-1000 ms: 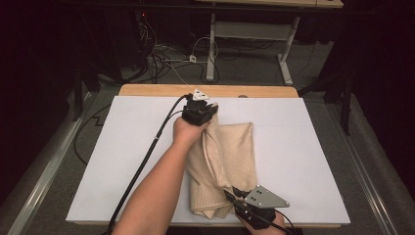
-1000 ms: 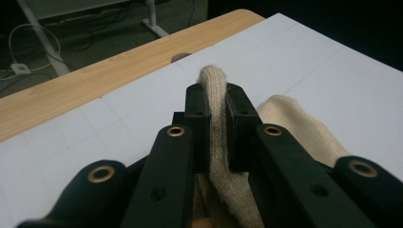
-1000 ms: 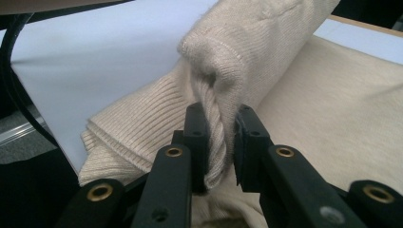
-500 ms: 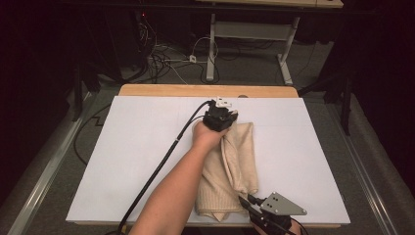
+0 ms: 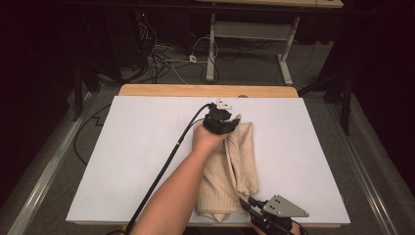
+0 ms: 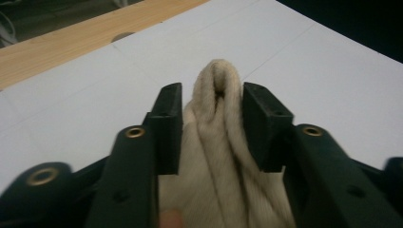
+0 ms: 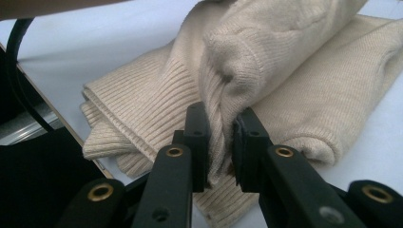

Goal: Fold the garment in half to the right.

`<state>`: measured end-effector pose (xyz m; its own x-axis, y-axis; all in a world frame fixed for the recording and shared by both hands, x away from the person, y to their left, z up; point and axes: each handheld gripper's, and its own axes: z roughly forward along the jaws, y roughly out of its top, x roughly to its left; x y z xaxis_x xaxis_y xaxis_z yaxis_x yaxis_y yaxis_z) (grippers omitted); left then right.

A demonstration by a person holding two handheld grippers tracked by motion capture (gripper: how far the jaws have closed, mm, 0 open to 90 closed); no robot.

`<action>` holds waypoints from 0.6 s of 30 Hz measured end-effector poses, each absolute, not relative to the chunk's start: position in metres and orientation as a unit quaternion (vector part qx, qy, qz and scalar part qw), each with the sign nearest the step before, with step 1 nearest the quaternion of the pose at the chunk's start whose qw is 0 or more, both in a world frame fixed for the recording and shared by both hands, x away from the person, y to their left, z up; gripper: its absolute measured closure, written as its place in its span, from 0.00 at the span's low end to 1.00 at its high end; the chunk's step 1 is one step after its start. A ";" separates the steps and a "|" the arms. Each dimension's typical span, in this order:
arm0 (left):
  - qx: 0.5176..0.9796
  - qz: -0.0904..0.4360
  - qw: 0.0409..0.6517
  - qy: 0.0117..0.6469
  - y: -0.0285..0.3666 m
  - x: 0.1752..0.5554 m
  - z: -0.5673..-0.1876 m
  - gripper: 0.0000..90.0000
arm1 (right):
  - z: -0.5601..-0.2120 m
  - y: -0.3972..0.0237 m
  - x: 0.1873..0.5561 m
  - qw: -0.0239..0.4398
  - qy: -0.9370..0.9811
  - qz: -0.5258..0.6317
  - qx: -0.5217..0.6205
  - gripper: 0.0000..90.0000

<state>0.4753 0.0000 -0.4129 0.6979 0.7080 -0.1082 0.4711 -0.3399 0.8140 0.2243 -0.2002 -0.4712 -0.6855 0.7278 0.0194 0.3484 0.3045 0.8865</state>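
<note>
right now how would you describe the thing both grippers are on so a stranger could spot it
On the white table, right of centre, lies a cream knitted sweater, folded into a long bundle. It is the table's one soft, ribbed thing, with the left gripper at its far end and the right gripper pinching its near end.

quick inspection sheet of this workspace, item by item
surface: white board on a wooden table
job's things: cream knit sweater, folded lengthwise
clutter: nothing seen
grippers: left gripper at the sweater's far end, jaws just been opening, fold between them, pads slack; right gripper pinching the near end
cables: black cable trailing from the left gripper; loose wires on the floor
surroundings: dark room, desk frame behind
</note>
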 end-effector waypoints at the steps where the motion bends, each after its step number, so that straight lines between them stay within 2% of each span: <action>1: 0.806 0.137 0.443 0.367 0.006 0.472 -0.411 0.56 | -0.471 -0.200 0.225 0.197 0.783 0.480 0.342 0.88; 9: 0.798 0.165 0.428 0.390 0.051 0.446 -0.407 0.39 | -0.472 -0.199 0.230 0.192 0.785 0.480 0.341 0.88; 18: 0.789 0.162 0.425 0.413 0.094 0.424 -0.428 0.21 | -0.473 -0.199 0.232 0.189 0.787 0.481 0.337 0.87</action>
<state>0.4236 0.0938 -0.4278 0.6065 0.7893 -0.0958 0.5148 -0.2979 0.8039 0.2324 -0.1995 -0.4727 -0.7009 0.7128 0.0261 0.3482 0.3100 0.8847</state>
